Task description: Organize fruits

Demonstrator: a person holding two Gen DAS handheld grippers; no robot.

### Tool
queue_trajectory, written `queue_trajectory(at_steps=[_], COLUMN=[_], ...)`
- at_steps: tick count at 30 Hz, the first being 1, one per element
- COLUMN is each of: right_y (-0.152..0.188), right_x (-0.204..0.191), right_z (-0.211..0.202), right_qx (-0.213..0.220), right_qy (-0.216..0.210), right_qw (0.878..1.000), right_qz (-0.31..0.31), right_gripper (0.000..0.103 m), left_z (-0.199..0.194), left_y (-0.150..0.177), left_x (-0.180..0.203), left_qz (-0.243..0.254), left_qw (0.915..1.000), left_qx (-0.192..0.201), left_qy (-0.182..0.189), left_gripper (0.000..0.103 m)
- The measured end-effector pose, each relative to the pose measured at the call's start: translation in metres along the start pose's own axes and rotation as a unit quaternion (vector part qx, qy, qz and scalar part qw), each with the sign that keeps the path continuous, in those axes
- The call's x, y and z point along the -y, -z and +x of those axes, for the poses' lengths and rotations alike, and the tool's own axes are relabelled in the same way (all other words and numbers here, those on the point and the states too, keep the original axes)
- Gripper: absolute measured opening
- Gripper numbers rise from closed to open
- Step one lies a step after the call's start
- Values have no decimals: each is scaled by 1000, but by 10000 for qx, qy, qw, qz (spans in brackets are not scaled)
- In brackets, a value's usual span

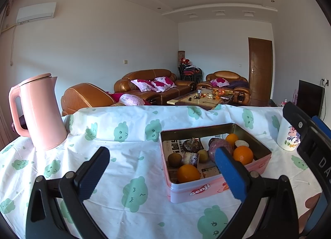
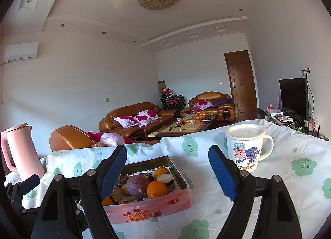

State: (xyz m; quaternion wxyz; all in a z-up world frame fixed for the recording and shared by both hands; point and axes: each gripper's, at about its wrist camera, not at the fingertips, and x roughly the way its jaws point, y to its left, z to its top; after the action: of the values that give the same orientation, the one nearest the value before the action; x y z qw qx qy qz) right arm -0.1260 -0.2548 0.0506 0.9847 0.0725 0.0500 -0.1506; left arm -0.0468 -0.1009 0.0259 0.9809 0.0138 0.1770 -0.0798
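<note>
the pink tin [image 1: 217, 189] sits on the desk [image 1: 128, 156], which is covered with a white cloth printed with green clouds. inside the tin lie 3 oranges: 1 near the front wall [image 1: 188, 173], 1 at the right [image 1: 243, 155] and 1 at the far side [image 1: 231, 139]. between them rest a purple sweet potato [image 1: 219, 148], brownish round fruits [image 1: 174, 159] and a cut dark piece [image 1: 190, 158], all over printed paper lining the bottom.

the left tongs [image 1: 163, 173] are released, spread wide and empty, above the desk just near of the tin, the right finger overlapping the tin's near right part in view. the right tongs [image 2: 167, 171] are also released and empty, above the tin's right half, with the tin [image 2: 149, 208] below them.

a pink kettle [image 1: 41, 112] stands at the far left of the desk. a white lidded mug [image 2: 245, 148] with a cartoon pig stands right of the tin, apart from it.
</note>
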Motion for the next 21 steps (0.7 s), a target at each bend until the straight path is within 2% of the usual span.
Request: queue_trajectory(at_steps=[21], right_y=[0], right_x=[1], right_z=[0], right_qx=[-4], right_qy=[11], right_qw=[10000], right_qz=[11], right_gripper=[83], left_z=[1], left_y=[1], left_x=[-3], left_qz=[1], left_qw=[10000], left_qx=[-32], left_qy=[-10], left_gripper=[103])
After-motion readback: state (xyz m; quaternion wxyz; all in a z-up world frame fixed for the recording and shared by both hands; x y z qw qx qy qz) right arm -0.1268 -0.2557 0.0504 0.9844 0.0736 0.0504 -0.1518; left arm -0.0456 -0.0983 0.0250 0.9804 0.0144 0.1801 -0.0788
